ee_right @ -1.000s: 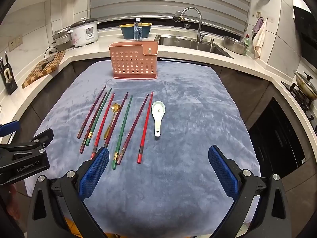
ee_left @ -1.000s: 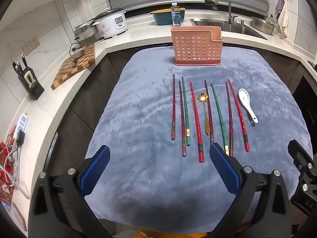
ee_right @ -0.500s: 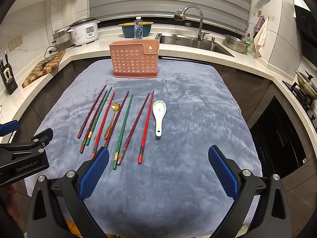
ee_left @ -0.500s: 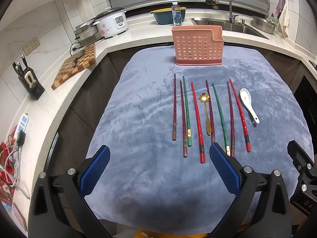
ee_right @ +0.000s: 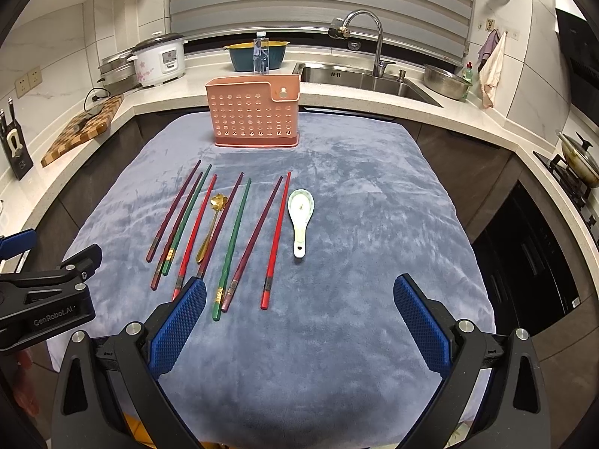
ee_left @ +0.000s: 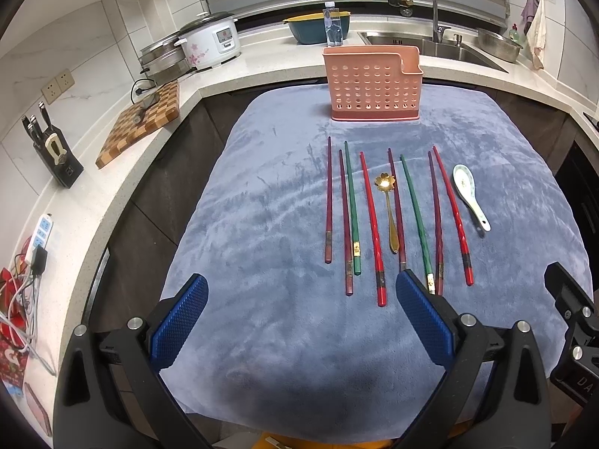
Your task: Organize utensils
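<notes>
Several red, maroon and green chopsticks (ee_left: 370, 220) (ee_right: 235, 239) lie side by side on a blue-grey cloth (ee_left: 262, 224) (ee_right: 374, 194). A gold spoon (ee_left: 387, 209) (ee_right: 211, 224) lies among them. A white ceramic spoon (ee_left: 470, 194) (ee_right: 301, 220) lies at their right. A pink perforated utensil holder (ee_left: 373, 84) (ee_right: 254, 114) stands upright behind them. My left gripper (ee_left: 301, 321) is open and empty, near the chopsticks' near ends. My right gripper (ee_right: 299, 323) is open and empty, just right of those ends.
A counter rings the cloth, with a rice cooker (ee_left: 209, 43), a wooden cutting board (ee_left: 140, 125), a knife block (ee_left: 56, 155), a teal bowl (ee_right: 256, 56), a sink with faucet (ee_right: 368, 75) and a stove pan (ee_right: 578, 157). Dark gaps drop beside the cloth.
Both views have shifted slightly; the utensils and holder appear a little lower and nearer. Nothing on the cloth has moved and both grippers stay open.
</notes>
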`<state>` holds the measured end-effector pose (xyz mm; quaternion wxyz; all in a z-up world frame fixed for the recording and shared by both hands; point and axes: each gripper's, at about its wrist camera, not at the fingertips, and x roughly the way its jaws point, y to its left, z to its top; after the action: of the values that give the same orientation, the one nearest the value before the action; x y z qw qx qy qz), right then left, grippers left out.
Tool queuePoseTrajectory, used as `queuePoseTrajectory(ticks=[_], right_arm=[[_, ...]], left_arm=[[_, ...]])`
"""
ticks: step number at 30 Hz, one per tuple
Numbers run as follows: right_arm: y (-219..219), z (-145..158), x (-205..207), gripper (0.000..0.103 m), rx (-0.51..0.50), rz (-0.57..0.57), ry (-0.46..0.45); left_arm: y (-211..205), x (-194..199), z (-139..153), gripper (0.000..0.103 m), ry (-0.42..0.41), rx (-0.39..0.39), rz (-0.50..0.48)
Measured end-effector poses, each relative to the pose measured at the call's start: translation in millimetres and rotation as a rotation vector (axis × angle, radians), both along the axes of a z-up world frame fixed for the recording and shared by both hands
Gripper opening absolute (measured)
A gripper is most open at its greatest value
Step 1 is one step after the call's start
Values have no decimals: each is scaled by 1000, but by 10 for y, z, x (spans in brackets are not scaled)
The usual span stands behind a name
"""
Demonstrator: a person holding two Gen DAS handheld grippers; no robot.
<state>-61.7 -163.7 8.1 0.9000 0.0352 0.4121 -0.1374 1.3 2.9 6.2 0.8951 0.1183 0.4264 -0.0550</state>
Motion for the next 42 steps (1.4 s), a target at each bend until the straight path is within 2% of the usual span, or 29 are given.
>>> queuePoseTrajectory(ticks=[42], right_arm=[[12, 32, 26, 96, 3, 0, 0]], left_arm=[[6, -2, -17, 96, 1, 1, -1]])
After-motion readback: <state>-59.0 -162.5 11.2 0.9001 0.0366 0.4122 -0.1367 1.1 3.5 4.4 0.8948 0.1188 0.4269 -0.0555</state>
